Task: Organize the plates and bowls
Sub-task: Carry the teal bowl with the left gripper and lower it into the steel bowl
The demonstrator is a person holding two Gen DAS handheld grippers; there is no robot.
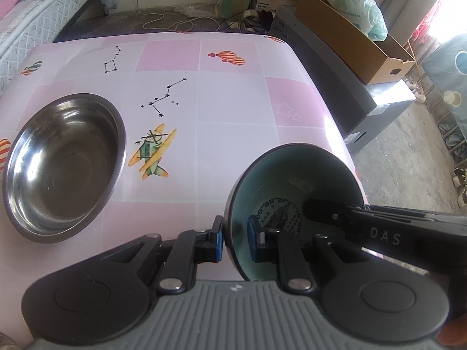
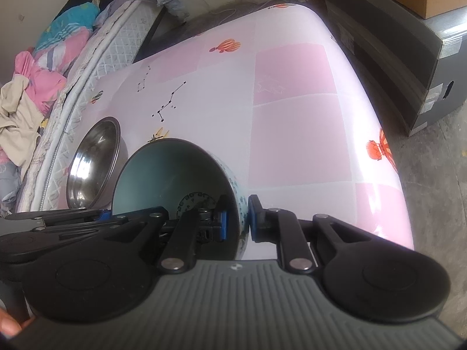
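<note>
A ceramic bowl (image 1: pixel 294 180), teal inside with a printed round mark at its bottom, hangs tilted above the pink table (image 1: pixel 233 102). My left gripper (image 1: pixel 235 240) is shut on its near-left rim, one blue pad outside and one inside. My right gripper (image 2: pixel 238 223) is shut on the opposite rim of the same bowl (image 2: pixel 172 169), and it reaches in from the right in the left wrist view. A steel bowl (image 1: pixel 62 166) stands empty on the table to the left, apart from both grippers; the right wrist view shows this steel bowl (image 2: pixel 93 160) behind the ceramic one.
A bed with a quilted mattress (image 2: pixel 87 75) and piled bedding runs along the table's left side. Right of the table stands a dark box (image 1: pixel 344 87) with an open cardboard carton (image 1: pixel 353 38) on it, then bare concrete floor (image 1: pixel 408 157). Cables and clutter lie beyond the far edge.
</note>
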